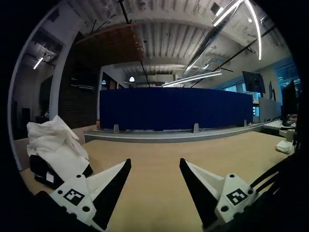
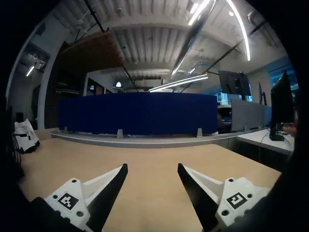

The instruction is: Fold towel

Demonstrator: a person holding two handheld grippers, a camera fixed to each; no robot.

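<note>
Left gripper view: one towel, two grippers

You hold the left gripper (image 1: 155, 160) and right gripper (image 2: 152, 165), both spread wide, grasping nothing, before one blue partition (image 1: 174, 108). One white towel (image 1: 56, 145), crumpled in a heap atop a black block (image 1: 42, 170), lies off the partition's left end.

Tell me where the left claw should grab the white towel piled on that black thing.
Probably the fold of the towel draping down over the black base, on the side facing the table. It's bunched, no flat edge showing, so a hanging fold is thin enough to pinch. Bring the open left claw in low across the table.
</note>
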